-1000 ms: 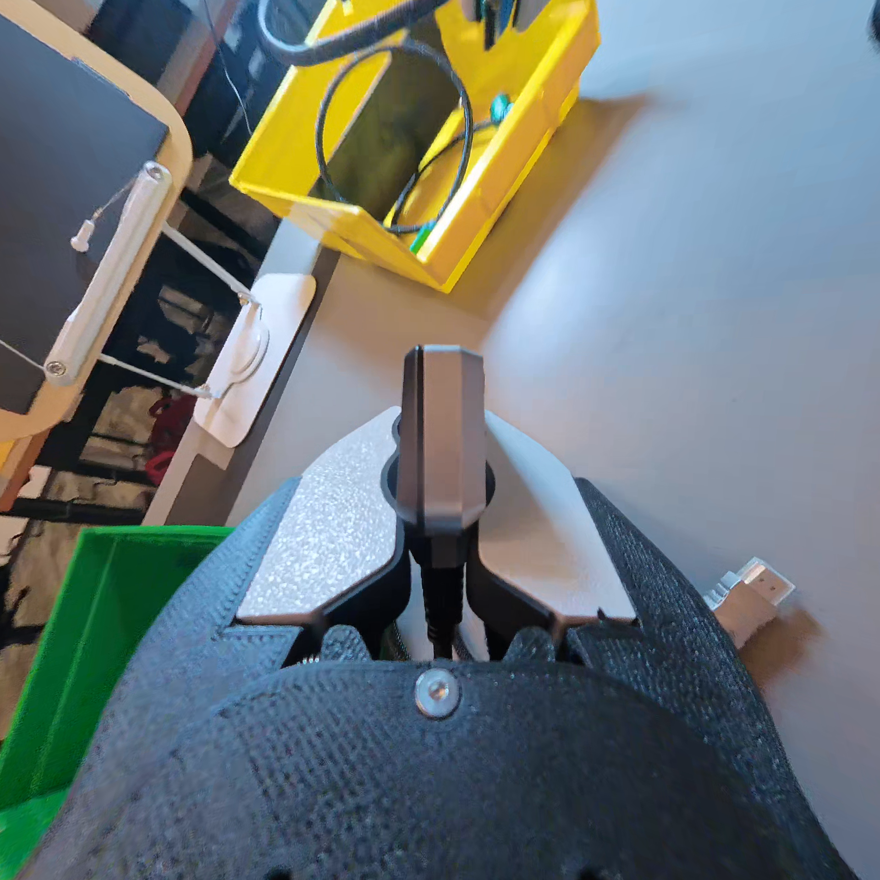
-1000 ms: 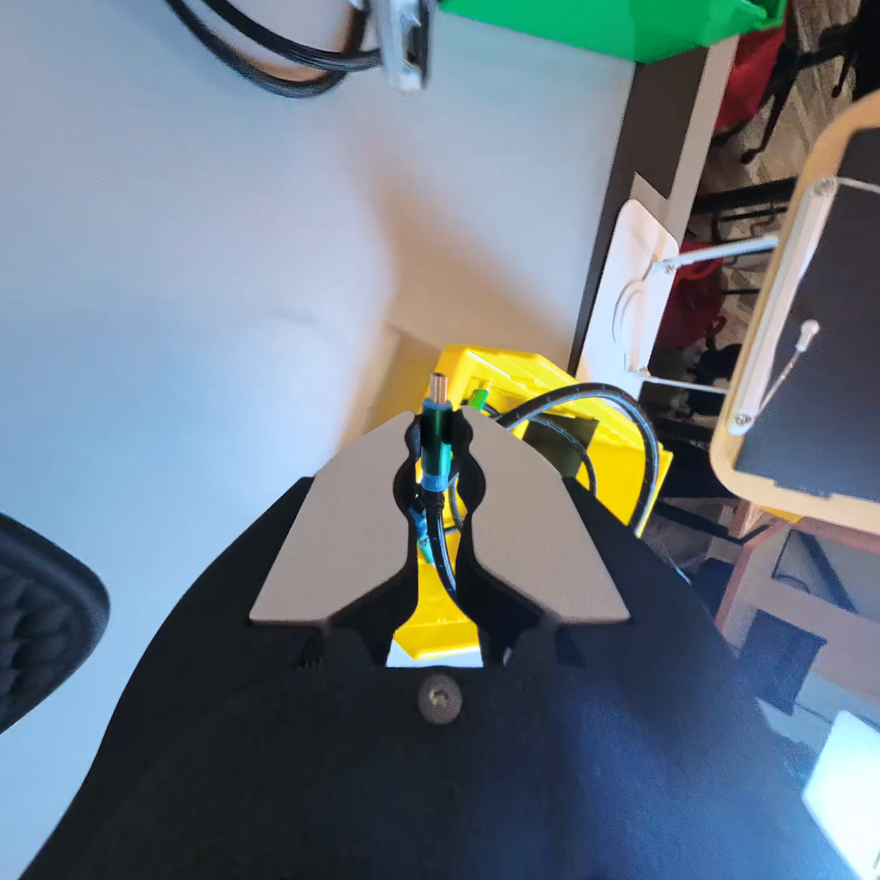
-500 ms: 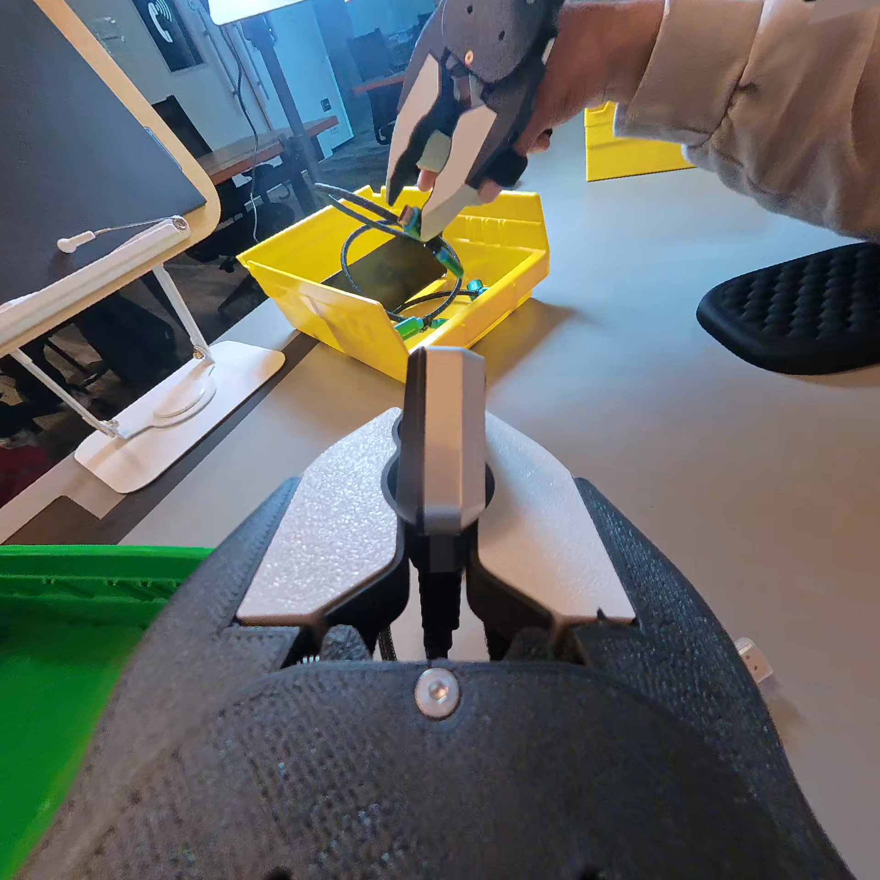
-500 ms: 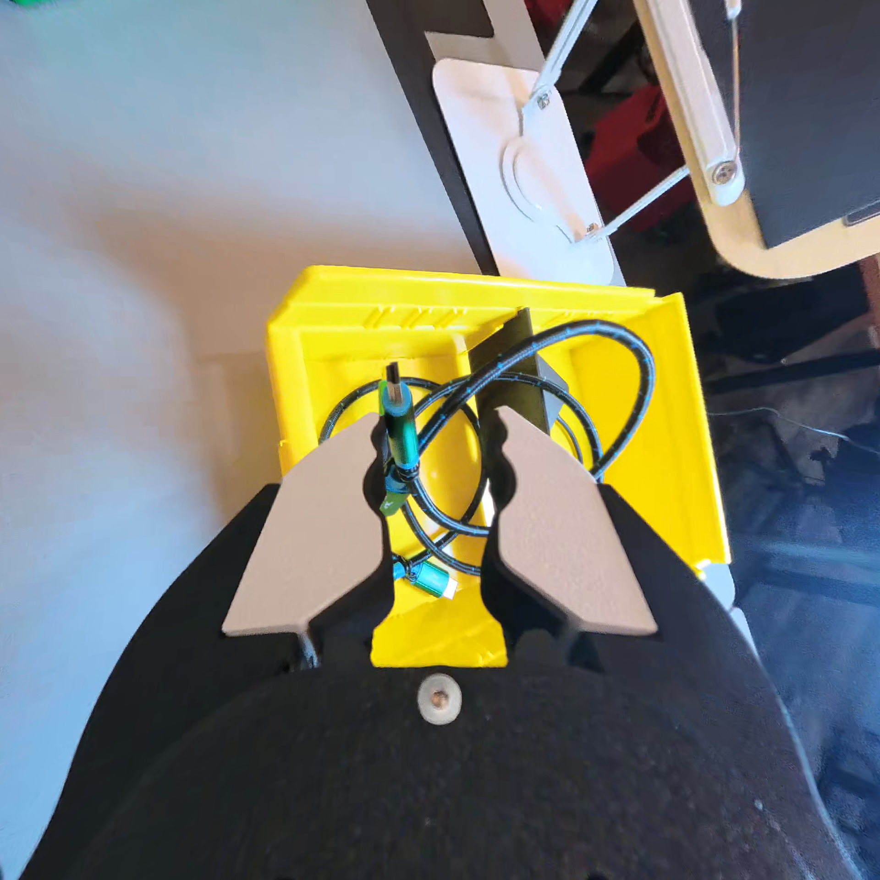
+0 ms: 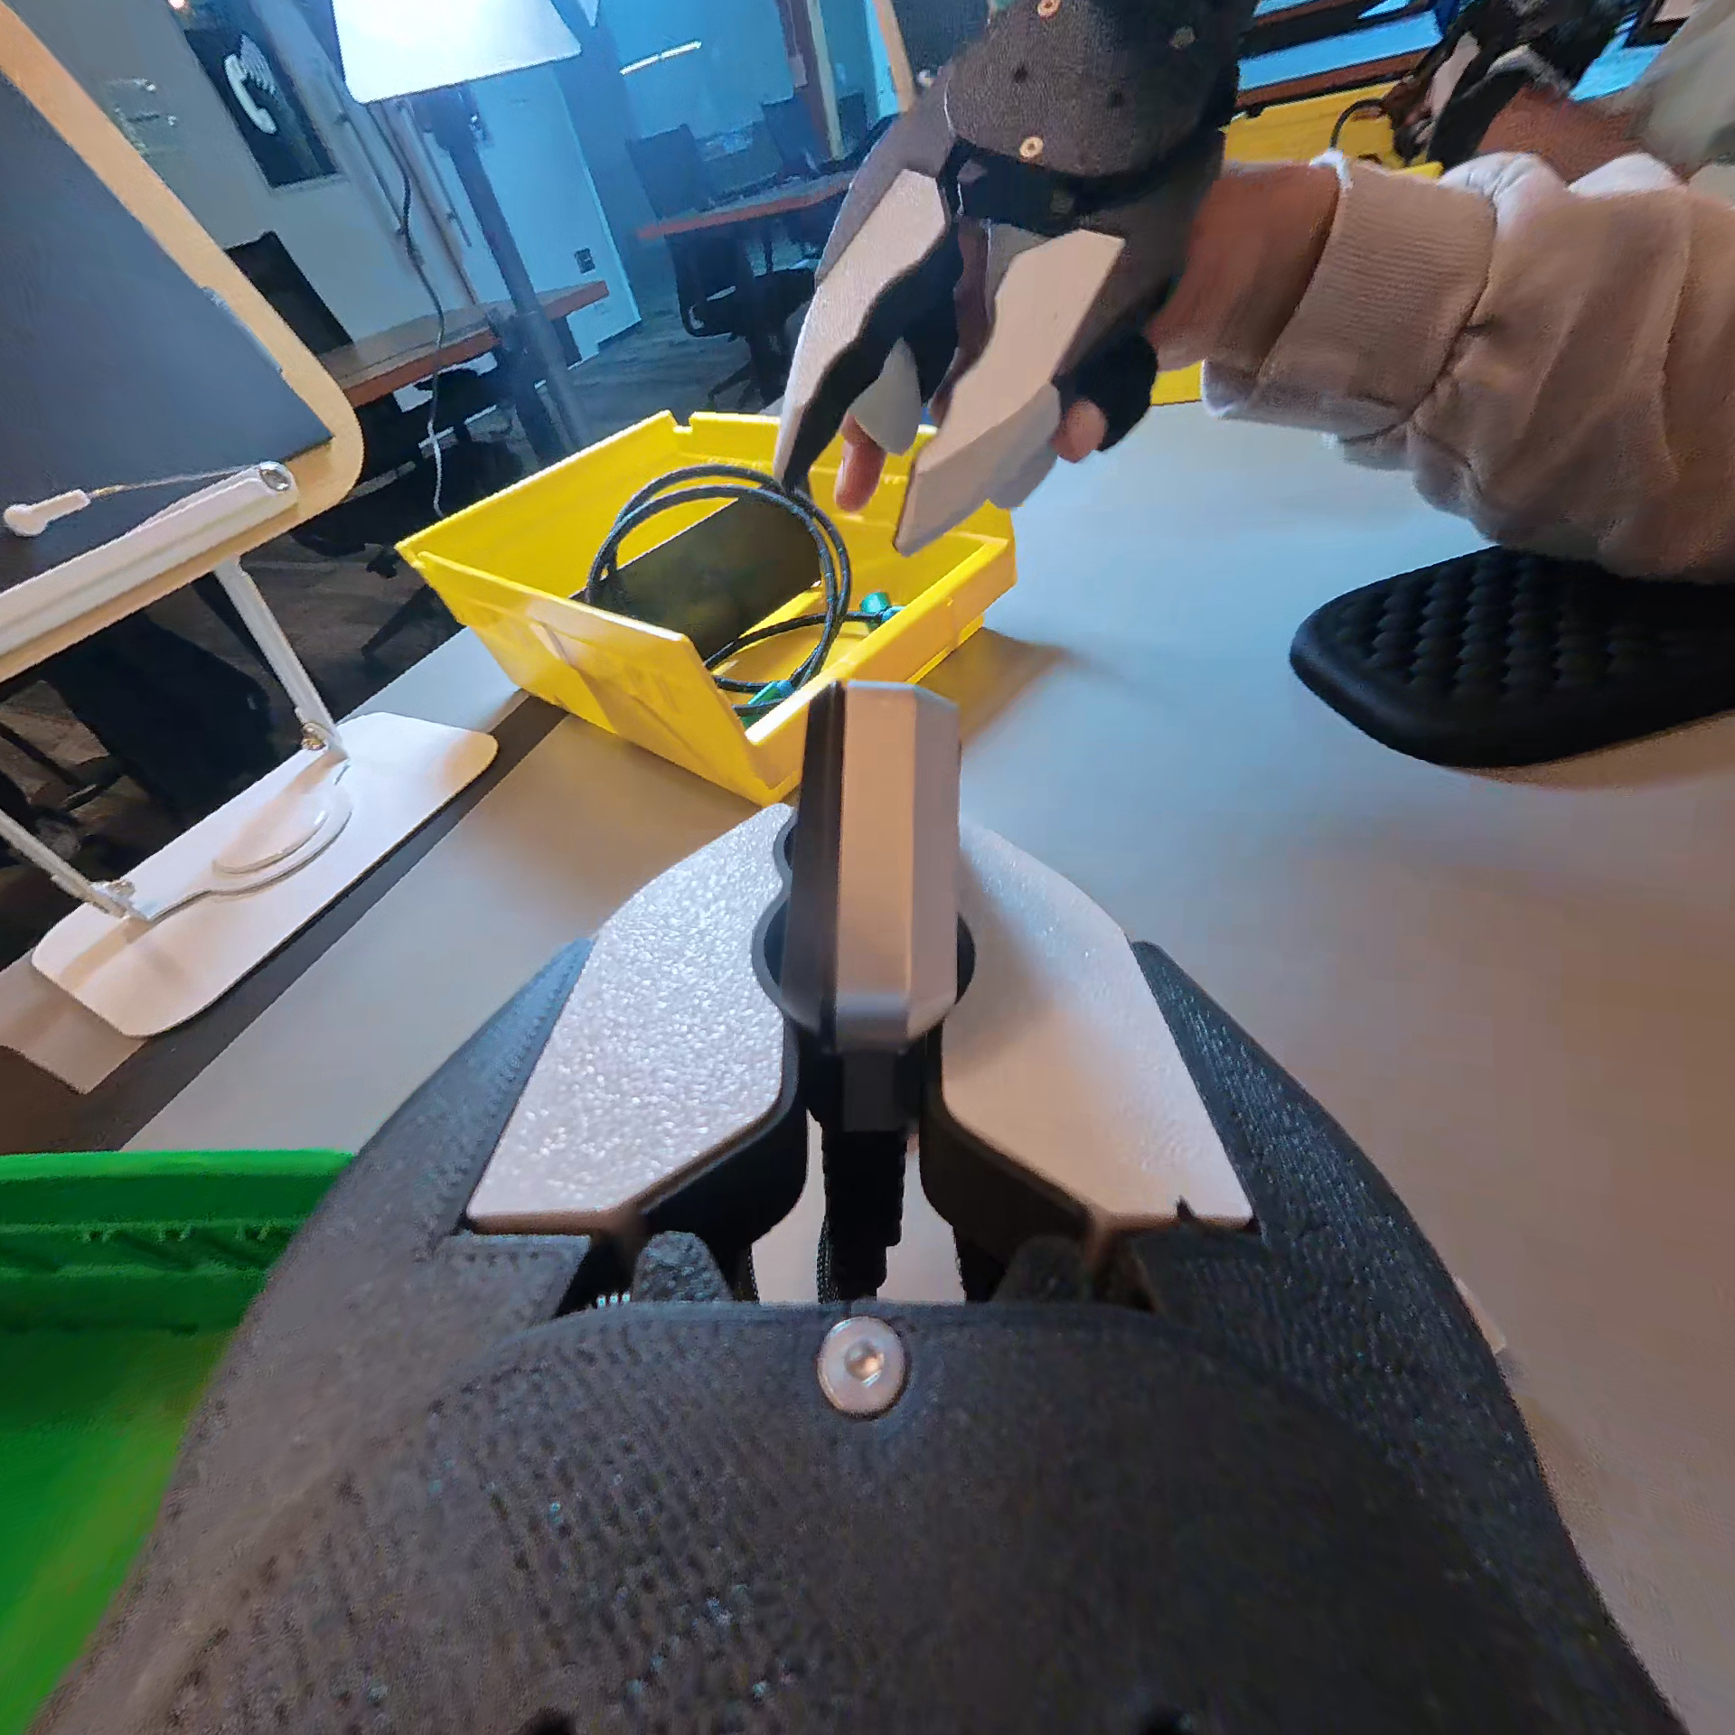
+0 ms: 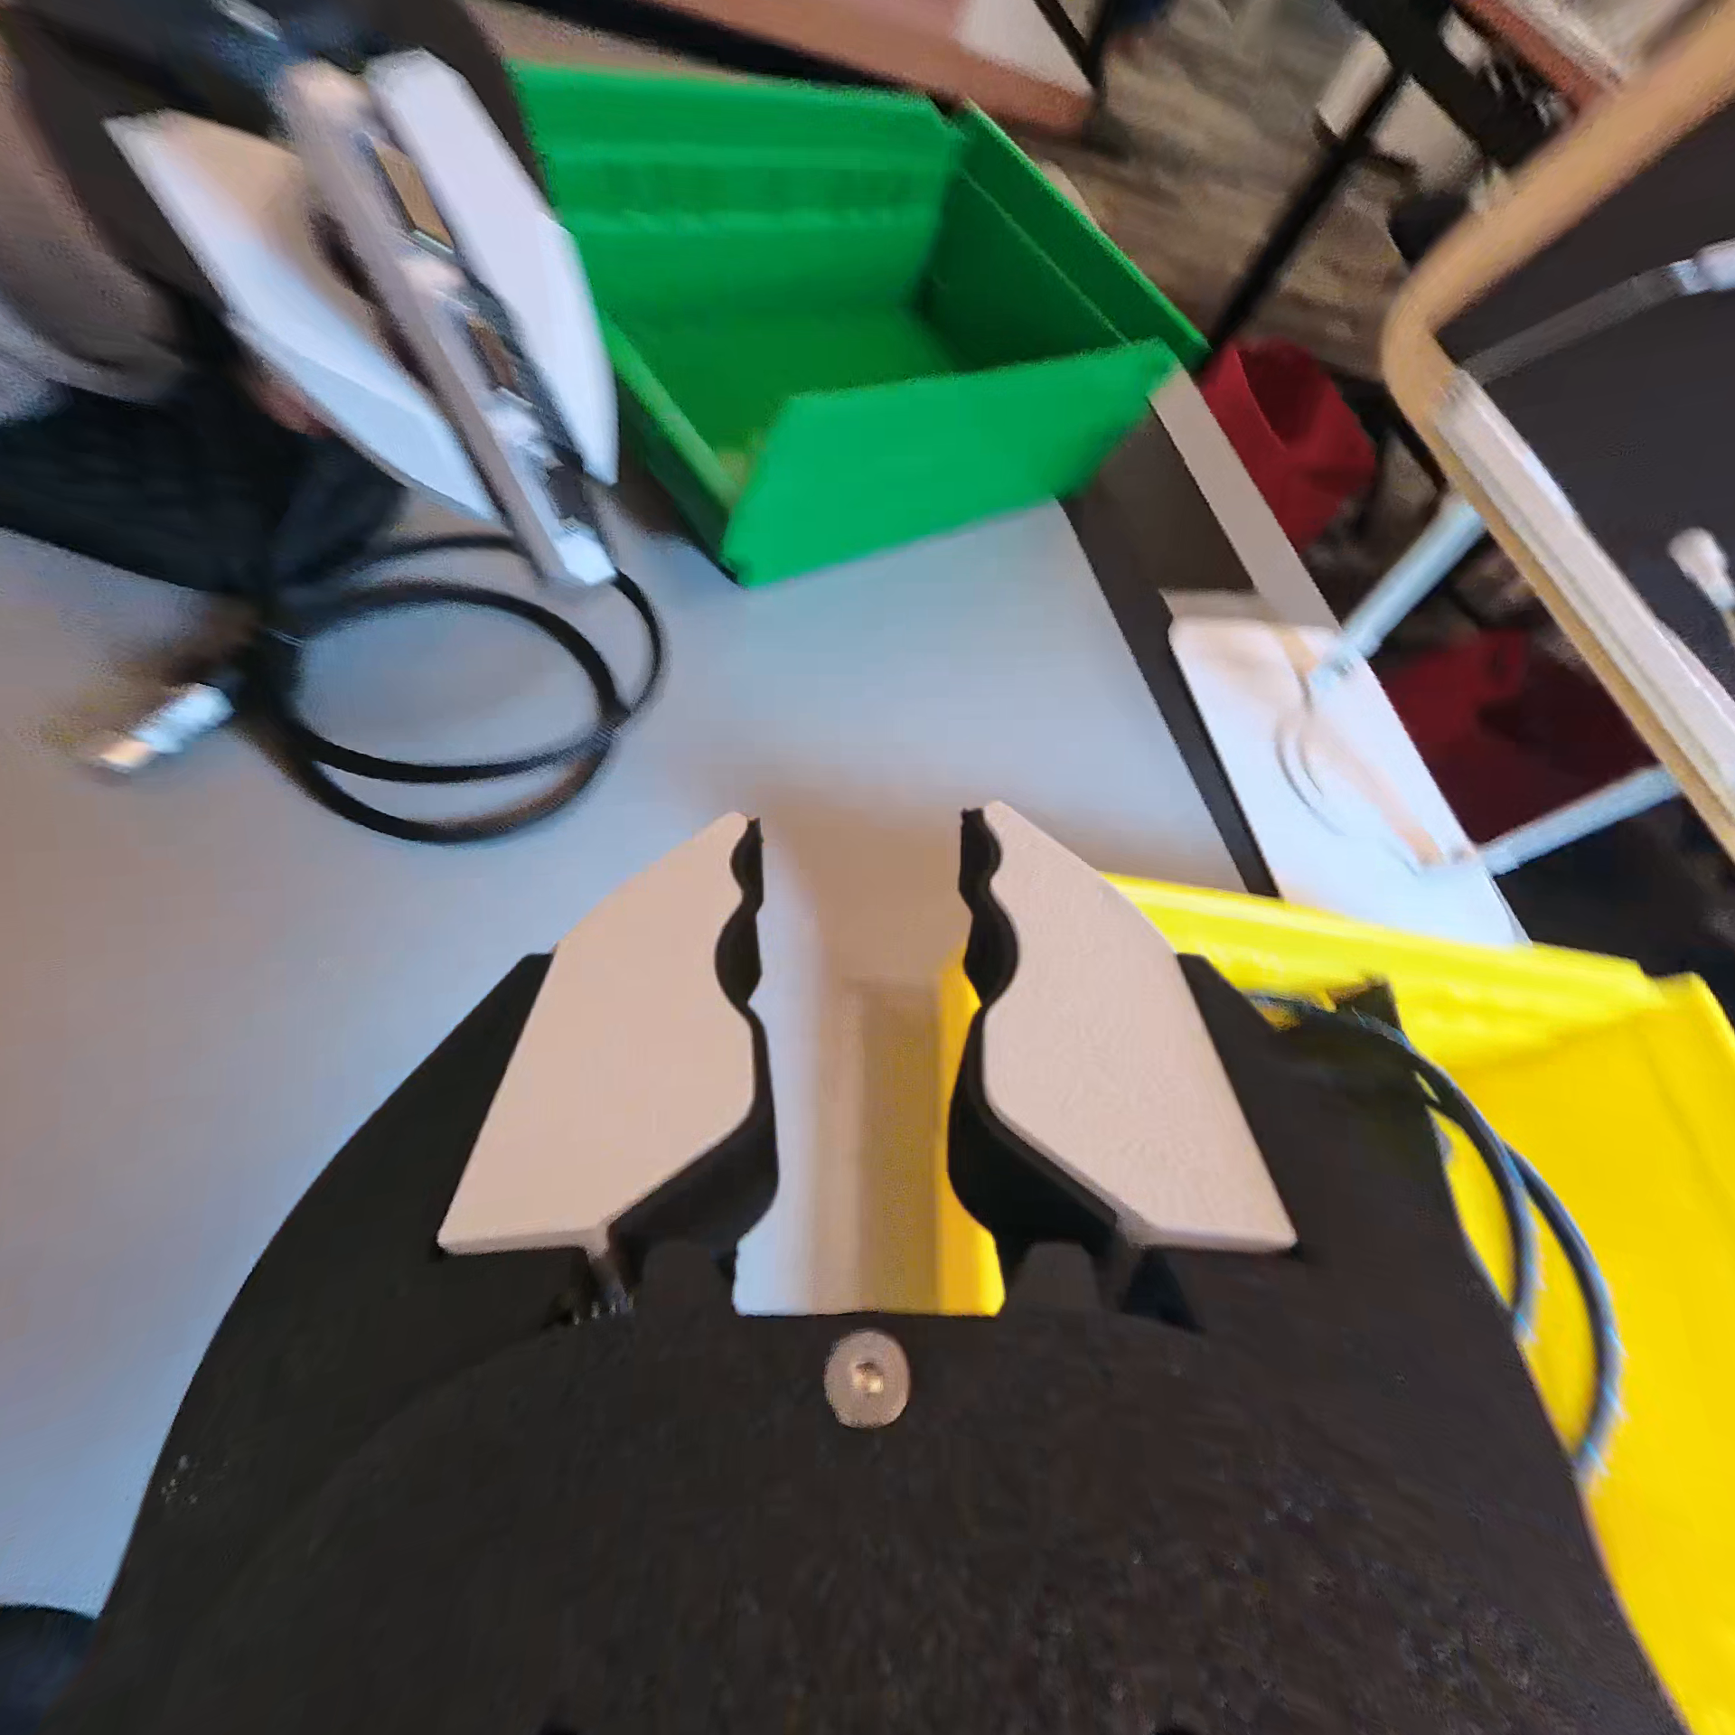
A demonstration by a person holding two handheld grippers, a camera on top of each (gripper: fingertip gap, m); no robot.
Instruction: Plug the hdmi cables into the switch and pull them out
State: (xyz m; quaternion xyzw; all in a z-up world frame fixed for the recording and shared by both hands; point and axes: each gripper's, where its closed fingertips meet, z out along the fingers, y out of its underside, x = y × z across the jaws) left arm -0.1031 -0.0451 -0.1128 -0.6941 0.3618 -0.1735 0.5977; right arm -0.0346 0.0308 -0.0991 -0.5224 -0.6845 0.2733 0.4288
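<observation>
Left gripper [image 5: 868, 845]: jaws closed on the switch [image 5: 878, 864], a slim grey-and-black box held on edge between the fingers, a black lead running out of its near end. In the right wrist view it shows at upper left, blurred, its ports facing that camera.
Right gripper [image 6: 859, 826]: jaws parted with a clear gap, nothing between them. In the left wrist view it hangs above the far side of the yellow bin [image 5: 657, 676], held by a hand in a pale sleeve [image 5: 1502, 310].
Cable in bin [image 5: 826, 563]: black braided, coiled inside the yellow bin, teal-green plugs lying at the bin's near end.
Cable on table [image 6: 451, 713]: black loop lying on the grey table [image 6: 892, 657], under the left gripper; its silver plug [image 6: 160, 728] rests on the table at far left.
Green bin [image 6: 892, 376]: on the table beyond the switch, near the table edge.
Black pad [image 5: 1521, 657]: dimpled, on the table to the right.
Lamp base [image 5: 244, 864]: white, flat, at the table's left edge.
</observation>
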